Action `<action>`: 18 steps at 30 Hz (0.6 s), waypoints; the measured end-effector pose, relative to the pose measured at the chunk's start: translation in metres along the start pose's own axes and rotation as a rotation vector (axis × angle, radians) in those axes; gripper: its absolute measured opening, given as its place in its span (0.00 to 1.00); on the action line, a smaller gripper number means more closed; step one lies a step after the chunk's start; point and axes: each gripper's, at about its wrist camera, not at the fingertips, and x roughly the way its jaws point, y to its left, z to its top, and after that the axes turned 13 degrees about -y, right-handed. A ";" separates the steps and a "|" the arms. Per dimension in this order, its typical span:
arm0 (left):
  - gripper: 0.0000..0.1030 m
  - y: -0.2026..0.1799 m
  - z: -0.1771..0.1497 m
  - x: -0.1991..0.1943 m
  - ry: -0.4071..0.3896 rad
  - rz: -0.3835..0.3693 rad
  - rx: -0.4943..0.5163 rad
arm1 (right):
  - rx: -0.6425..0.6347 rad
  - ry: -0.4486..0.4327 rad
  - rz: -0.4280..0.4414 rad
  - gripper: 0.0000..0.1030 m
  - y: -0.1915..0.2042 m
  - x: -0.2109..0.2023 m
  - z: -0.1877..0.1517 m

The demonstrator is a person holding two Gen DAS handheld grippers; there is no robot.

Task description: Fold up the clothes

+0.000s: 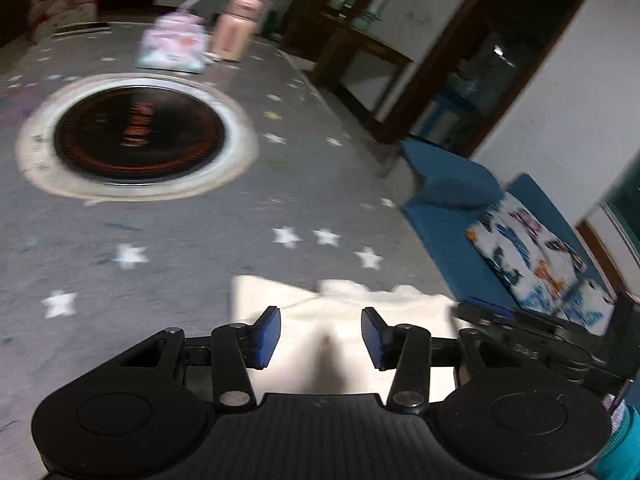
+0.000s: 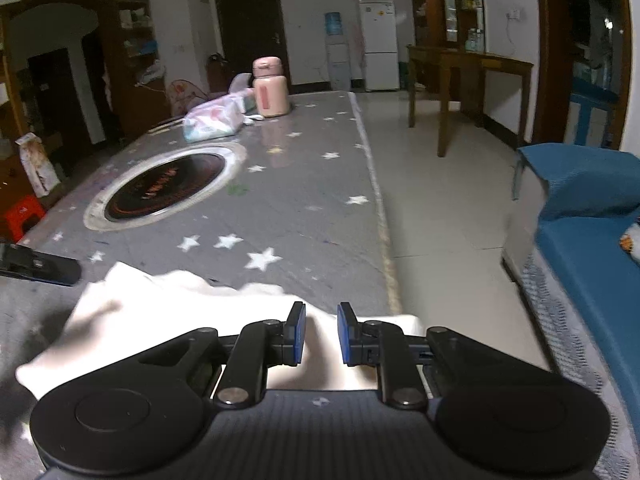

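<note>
A cream cloth is lying on the near end of the worktop, which is covered with a grey sheet printed with white stars. Taking that cloth as the landmark: the left gripper is hanging just above its middle, jaws standing well apart with nothing between the blue pads but the cloth underneath, and they are not pinching it. The right gripper is hovering over the cloth's right edge, close to the worktop's side; its jaws are standing a narrow gap apart, and no fabric is showing pressed between them. Whether the pads are touching the cloth below cannot be told.

Beyond the cloth, farther along the worktop, a round black hotplate in a pale ring is sitting flush in the surface. Past that, at the far end, a pink flask is standing upright beside a pale printed bag. To the right of the cloth, off the worktop, a blue sofa is standing on the tiled floor, and a butterfly-patterned cushion is lying on it.
</note>
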 end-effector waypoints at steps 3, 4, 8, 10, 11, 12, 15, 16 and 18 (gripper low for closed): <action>0.42 -0.006 -0.002 0.023 0.033 -0.023 0.008 | -0.003 0.004 0.031 0.16 0.008 0.008 0.001; 0.41 -0.005 -0.004 0.029 0.044 -0.017 0.007 | -0.008 0.006 0.037 0.16 0.010 0.012 0.000; 0.38 -0.004 -0.010 0.049 0.062 0.003 0.005 | -0.008 0.029 0.034 0.16 0.013 0.025 -0.007; 0.38 -0.004 -0.011 0.051 0.060 0.007 -0.001 | -0.013 0.026 0.033 0.16 0.013 0.028 -0.009; 0.38 -0.003 -0.011 0.050 0.060 0.007 -0.009 | -0.016 0.024 0.033 0.16 0.013 0.027 -0.008; 0.38 -0.004 -0.011 0.048 0.060 0.007 -0.008 | -0.014 0.023 0.036 0.16 0.012 0.025 -0.007; 0.38 -0.010 -0.013 0.035 0.044 -0.004 0.026 | -0.004 0.018 0.044 0.16 0.007 0.010 -0.004; 0.38 -0.012 -0.014 0.031 0.040 -0.017 0.035 | -0.005 0.013 0.045 0.16 0.005 0.002 -0.004; 0.38 -0.018 -0.018 0.021 0.036 -0.043 0.052 | -0.011 0.012 0.046 0.16 0.001 -0.014 -0.004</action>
